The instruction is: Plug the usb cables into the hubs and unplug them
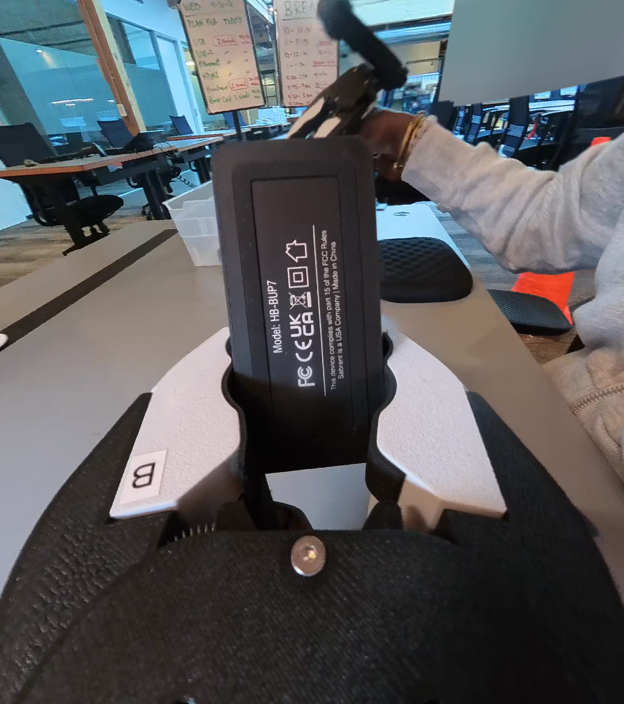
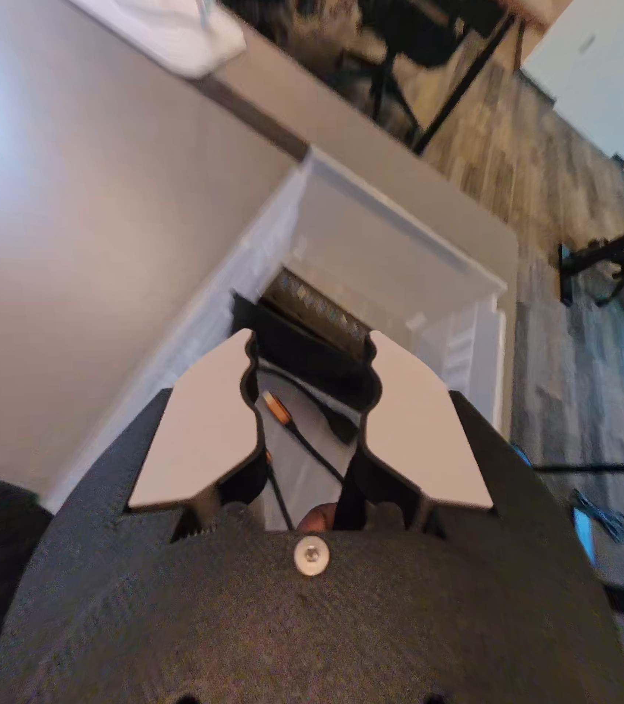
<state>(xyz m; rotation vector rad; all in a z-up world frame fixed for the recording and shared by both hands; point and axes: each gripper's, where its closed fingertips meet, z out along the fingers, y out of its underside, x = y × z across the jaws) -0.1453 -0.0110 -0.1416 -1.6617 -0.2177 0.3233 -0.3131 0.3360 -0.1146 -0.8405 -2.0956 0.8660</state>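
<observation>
1. Left gripper pinches a black hub by its lower end, one white finger against each long side.
2. Hub stands upright above the grey table, its flat printed back facing the camera; a dark cord runs down from its bottom edge between the fingers.
3. Beyond the hub's top edge, the right gripper is held high by a hand in a grey sleeve.
4. In the right wrist view, the right gripper is spread with nothing between its fingers, pointing down over a clear bin near the table's far edge.
5. Inside the bin, a black hub lies against a second hub that shows a row of ports.
6. Nearer than those hubs, an orange-collared USB plug lies loose on the bin floor, its thin black cable trailing toward the gripper body.
7. Another black plug lies just right of it.
8. This view is blurred, so finer detail cannot be told.
</observation>
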